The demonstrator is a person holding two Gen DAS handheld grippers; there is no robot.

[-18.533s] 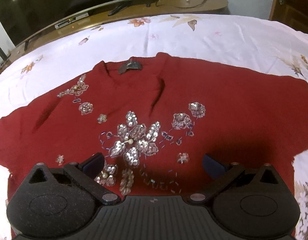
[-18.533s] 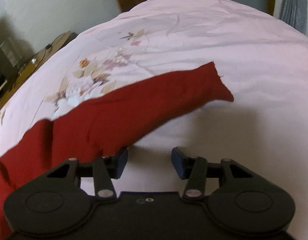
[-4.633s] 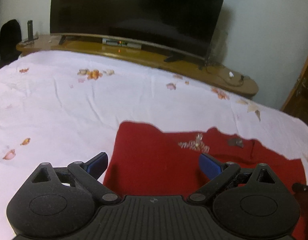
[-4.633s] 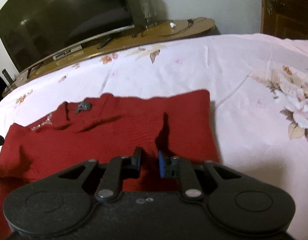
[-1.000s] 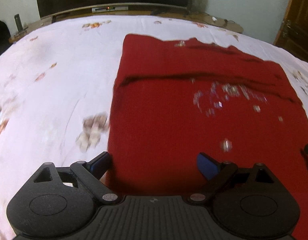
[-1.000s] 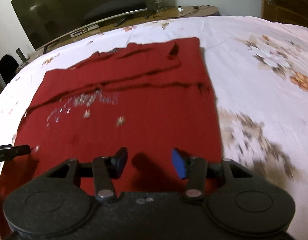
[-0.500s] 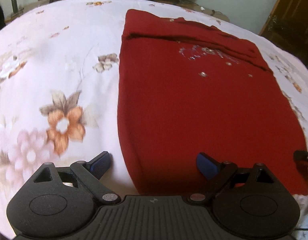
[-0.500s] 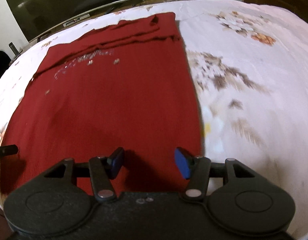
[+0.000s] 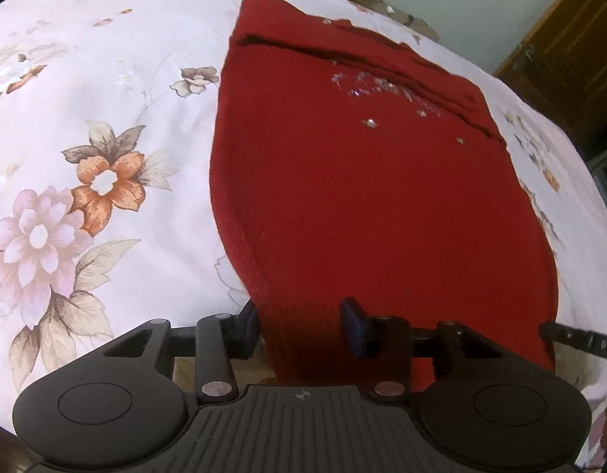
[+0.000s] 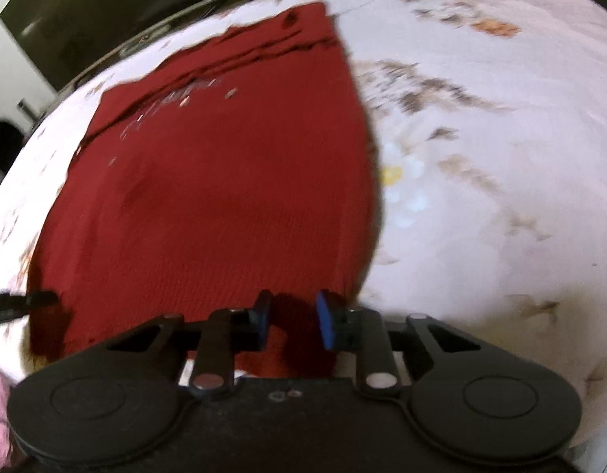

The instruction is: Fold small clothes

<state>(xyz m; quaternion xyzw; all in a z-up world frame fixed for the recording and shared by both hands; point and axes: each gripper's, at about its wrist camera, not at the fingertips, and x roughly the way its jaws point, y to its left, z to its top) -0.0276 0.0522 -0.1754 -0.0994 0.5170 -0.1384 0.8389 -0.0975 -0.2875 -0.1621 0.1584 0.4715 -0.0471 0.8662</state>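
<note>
A red knit sweater (image 9: 366,181) with silver sequins lies flat on the bed, sleeves folded in at its far end. It also shows in the right wrist view (image 10: 224,181). My left gripper (image 9: 301,321) is open, its fingers straddling the near left corner of the hem. My right gripper (image 10: 291,317) is open with a narrower gap, its fingers around the near right corner of the hem. The right gripper's tip (image 9: 579,341) shows at the right edge of the left wrist view.
The bed is covered by a white floral sheet (image 9: 86,157). A dark TV (image 10: 106,12) on a wooden stand stands beyond the far end. A wooden door (image 9: 571,63) is at the far right. The bed's near edge is right under both grippers.
Both grippers have moved down to the sweater's near hem and their fingers have narrowed around its two corners. The right view has become blurred by motion.
</note>
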